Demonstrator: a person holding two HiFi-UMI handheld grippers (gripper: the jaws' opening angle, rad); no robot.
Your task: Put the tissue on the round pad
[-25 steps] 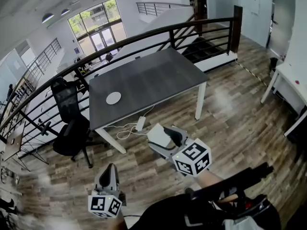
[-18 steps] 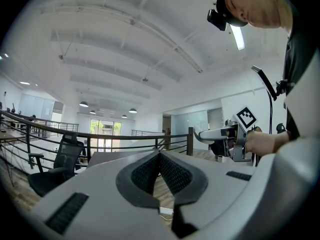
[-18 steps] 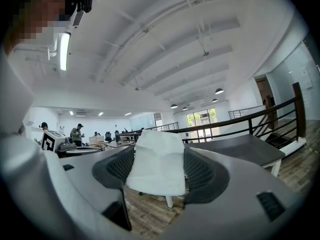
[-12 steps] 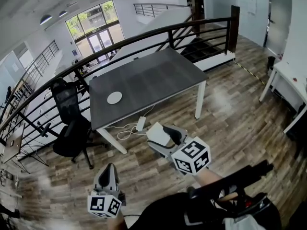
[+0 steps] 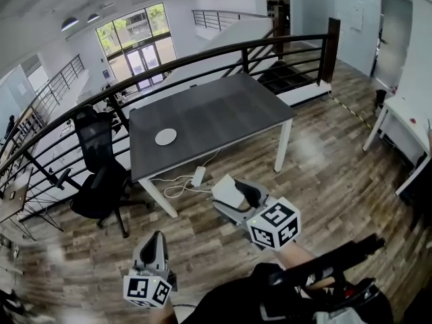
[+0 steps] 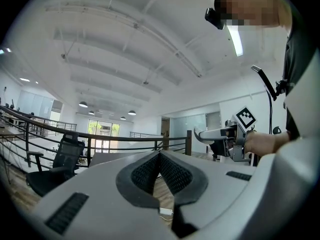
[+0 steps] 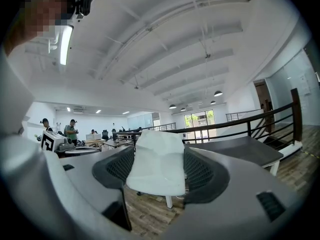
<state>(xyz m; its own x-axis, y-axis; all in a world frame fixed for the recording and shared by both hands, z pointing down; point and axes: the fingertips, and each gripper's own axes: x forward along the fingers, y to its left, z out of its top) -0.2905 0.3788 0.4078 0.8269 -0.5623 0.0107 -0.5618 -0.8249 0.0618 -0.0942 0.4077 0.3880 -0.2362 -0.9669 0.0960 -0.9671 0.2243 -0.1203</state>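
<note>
Head view: the right tongs (image 5: 234, 196) are held out over the wooden floor (image 5: 317, 174), jaws set wide and clamped on a folded white tissue (image 5: 225, 190), so the tissue hangs in the air short of the near edge of the dark grey worktop (image 5: 216, 110). The round pad (image 5: 165, 136) lies white and flat on the left part of that worktop, well apart from the tissue. The left tongs (image 5: 156, 238) are lower and nearer the person, pointing up the picture, with their marker cube (image 5: 147, 290) at the bottom edge. A black office chair (image 5: 98, 174) stands left of the worktop, a white power strip (image 5: 198, 175) with cables lies on the floor beneath its near edge, and a black railing (image 5: 202, 54) curves behind.

Left gripper view: the left tongs (image 6: 160, 155) are closed, their ribbed pads meeting at the tips with nothing between them. The right tongs (image 6: 216, 134) show at the right, held in the person's hand (image 6: 260, 143). The office chair (image 6: 65, 156) is at the left.

Right gripper view: the right tongs (image 7: 159, 150) grip the tissue (image 7: 156, 170), which fills the gap with both ribbed pads pressed on its sides and its upper edge rising past the tips. The worktop (image 7: 235, 149) stands beyond at the right, its surface away from the tissue
</note>
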